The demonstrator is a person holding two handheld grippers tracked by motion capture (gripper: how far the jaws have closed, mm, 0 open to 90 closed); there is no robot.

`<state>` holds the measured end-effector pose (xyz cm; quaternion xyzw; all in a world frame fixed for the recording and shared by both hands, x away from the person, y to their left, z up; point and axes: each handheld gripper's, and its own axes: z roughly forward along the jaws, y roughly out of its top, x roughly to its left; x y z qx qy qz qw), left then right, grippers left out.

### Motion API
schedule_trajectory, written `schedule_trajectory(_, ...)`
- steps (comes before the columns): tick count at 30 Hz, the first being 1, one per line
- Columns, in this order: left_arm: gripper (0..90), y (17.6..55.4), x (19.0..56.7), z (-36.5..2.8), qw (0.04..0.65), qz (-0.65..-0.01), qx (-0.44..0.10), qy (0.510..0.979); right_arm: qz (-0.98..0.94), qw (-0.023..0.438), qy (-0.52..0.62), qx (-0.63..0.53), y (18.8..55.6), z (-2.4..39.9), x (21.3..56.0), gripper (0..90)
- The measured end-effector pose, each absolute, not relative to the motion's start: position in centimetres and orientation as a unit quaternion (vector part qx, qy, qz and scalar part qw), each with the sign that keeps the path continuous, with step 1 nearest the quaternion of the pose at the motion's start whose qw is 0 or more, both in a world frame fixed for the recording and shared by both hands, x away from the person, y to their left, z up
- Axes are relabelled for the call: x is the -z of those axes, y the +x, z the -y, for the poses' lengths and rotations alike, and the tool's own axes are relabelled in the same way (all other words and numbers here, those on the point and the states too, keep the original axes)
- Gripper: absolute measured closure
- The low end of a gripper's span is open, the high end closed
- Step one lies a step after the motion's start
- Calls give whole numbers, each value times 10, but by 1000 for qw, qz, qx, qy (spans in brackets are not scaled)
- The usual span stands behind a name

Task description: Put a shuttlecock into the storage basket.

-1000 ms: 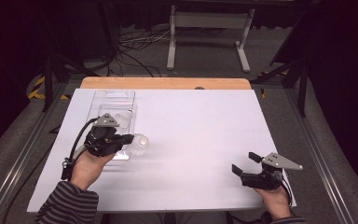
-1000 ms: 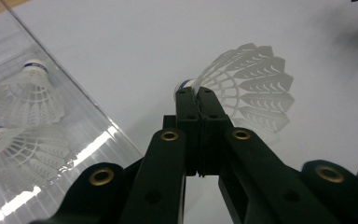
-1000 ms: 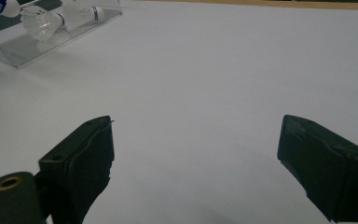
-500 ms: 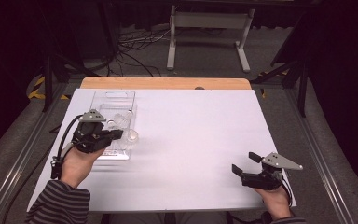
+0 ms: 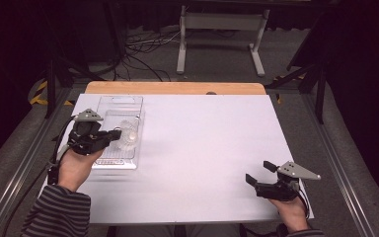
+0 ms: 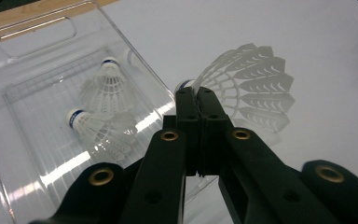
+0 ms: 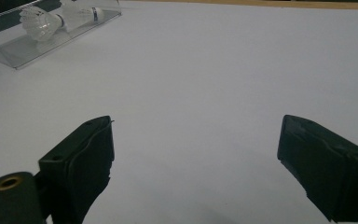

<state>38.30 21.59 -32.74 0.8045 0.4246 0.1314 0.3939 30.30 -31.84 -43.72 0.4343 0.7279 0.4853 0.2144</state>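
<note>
My left gripper [image 5: 114, 133] is shut on the skirt edge of a white plastic shuttlecock [image 5: 129, 136] and holds it above the right side of a clear plastic tray [image 5: 121, 101]. In the left gripper view the jaws meet at the tips [image 6: 196, 93], and the held shuttlecock [image 6: 254, 86] fans out to the right, past the tray's wall [image 6: 37, 32]. Two more shuttlecocks [image 6: 107, 84] [image 6: 98, 128] lie inside the tray. My right gripper [image 5: 259, 172] rests near the table's front right corner, open with nothing between its jaws [image 7: 196, 140].
The white table top [image 5: 202, 138] stretches between the two hands. A wooden strip [image 5: 177, 88] runs along the far edge. From the right gripper view the tray [image 7: 28, 51] stands far off at upper left with shuttlecocks [image 7: 42, 21] in it.
My left gripper has carried the shuttlecock left and away from me, from beside the tray to above it. The right hand has stayed put.
</note>
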Motion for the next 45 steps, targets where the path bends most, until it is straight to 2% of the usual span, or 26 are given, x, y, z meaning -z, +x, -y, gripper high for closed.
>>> schedule_trajectory(45, 892, 441, 342, -243, 363, -509, -152, 766, -729, 214, 433, -484, 303, 318, 437, 115)
